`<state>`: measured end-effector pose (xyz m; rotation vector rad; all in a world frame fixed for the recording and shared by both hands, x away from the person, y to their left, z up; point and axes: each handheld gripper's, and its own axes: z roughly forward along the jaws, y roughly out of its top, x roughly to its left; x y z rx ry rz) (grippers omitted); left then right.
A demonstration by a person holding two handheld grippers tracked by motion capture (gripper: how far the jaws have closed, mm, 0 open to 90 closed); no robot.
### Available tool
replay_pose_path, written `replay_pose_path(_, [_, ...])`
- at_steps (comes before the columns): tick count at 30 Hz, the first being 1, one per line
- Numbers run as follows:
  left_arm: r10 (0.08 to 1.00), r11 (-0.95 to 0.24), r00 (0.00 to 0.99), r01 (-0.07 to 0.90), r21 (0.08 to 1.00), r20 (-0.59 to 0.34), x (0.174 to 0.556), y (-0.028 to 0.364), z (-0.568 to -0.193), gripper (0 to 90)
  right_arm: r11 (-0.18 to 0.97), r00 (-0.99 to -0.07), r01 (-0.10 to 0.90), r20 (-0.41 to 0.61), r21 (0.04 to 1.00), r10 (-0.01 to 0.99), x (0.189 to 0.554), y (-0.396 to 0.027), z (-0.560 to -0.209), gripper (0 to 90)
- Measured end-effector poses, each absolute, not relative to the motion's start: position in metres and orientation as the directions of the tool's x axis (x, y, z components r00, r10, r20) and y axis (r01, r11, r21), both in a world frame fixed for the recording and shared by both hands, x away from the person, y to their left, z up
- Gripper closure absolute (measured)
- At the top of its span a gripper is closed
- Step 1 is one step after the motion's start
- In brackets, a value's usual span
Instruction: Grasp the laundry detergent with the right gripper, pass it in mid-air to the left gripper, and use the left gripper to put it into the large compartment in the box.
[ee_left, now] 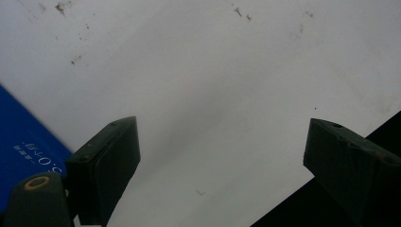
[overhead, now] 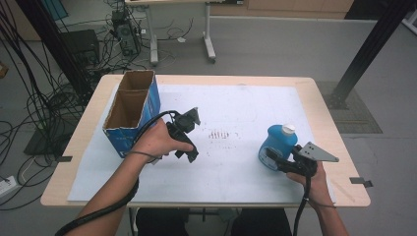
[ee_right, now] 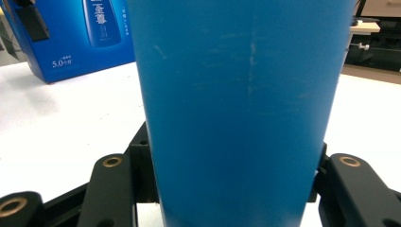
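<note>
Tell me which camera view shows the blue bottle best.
The high view: the whole blue bottle shows there, white cap included, standing on the white sheet in the right gripper. The right gripper view gives its blue wall close up between the jaws. The left gripper view looks at the sheet instead.

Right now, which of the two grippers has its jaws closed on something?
The right gripper, at the table's right side: its jaws clamp the blue bottle. The left gripper, beside the cardboard box, has open jaws with nothing between them.
</note>
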<state>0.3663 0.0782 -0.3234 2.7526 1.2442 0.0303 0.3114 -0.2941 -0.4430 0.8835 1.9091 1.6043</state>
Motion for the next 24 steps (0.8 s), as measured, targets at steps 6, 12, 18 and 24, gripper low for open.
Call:
replay_pose_path(6, [0.753, -0.651, 0.657, 0.751, 0.115, -0.032, 0.3674, 0.0818, -0.3264, 11.9, 0.095, -0.67, 0.161, 0.038, 0.982, 0.741, 0.3112, -0.2941, -0.4437, 43.3])
replay_pose_path(12, [0.754, -0.649, 0.656, 0.752, 0.114, -0.038, 0.3686, 0.0811, -0.3293, 11.7, 0.098, -0.67, 0.162, 0.037, 0.982, 0.741, 0.3113, -0.2941, -0.4434, 43.3])
replay_pose_path(18, [0.753, -0.65, 0.657, 0.752, 0.111, -0.039, 0.3701, 0.0797, -0.3309, 11.4, 0.096, -0.67, 0.161, 0.038, 0.982, 0.741, 0.3111, -0.2942, -0.4437, 43.3])
replay_pose_path(24, [0.751, -0.653, 0.659, 0.75, 0.109, -0.035, 0.3717, 0.0786, -0.3308, 11.3, 0.094, -0.671, 0.158, 0.038, 0.983, 0.741, 0.3112, -0.2943, -0.4441, 43.3])
